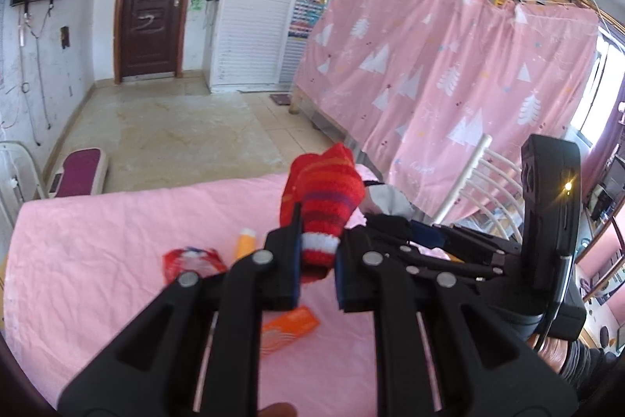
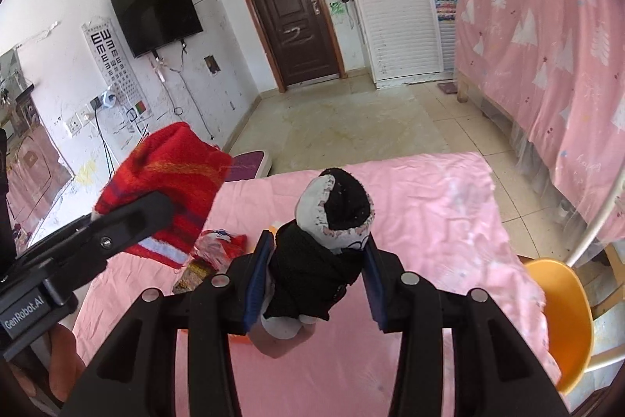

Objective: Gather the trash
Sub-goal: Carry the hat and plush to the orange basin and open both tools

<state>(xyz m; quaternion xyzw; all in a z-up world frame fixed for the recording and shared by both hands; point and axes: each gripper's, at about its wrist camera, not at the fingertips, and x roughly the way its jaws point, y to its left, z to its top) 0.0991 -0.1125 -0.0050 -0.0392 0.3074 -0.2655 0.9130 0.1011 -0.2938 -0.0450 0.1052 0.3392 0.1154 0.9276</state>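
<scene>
Trash lies scattered on the pink sheet (image 1: 117, 221), a matte, finely creased cloth spread over the flat surface below both tools: a crumpled red wrapper (image 1: 193, 260) with a glossy, crinkled film look, a small yellow tube (image 1: 246, 241) with a pale cap just right of it, and nearer the camera a flat orange packet (image 1: 289, 333) printed with white lines, partly hidden under the left hand-held gripper (image 1: 317, 260). That left hand-held gripper has its black plastic arms drawn in narrow, the blue pads pinching the white-banded cuff of a fuzzy red sock (image 1: 324, 198), knitted with orange and purple stripes, which stands up lumpy above the jaws. From the right wrist view the same sock hangs as a thick woolly slab at the left, above the wrapper. To the right, the right hand-held gripper (image 2: 316, 272) holds a black sock (image 2: 312, 272) with a grey heel patch and a speckled trim, bunched into a soft upright roll between its blue pads; the left pad presses it, while whether the right pad touches cannot be told. Farther right, past the sheet's ragged edge, stands a smooth orange chair (image 2: 566, 319) with a rounded moulded shell, and beyond it a pink curtain (image 2: 547, 26) printed with white trees hangs in loose folds over a bed frame.
</scene>
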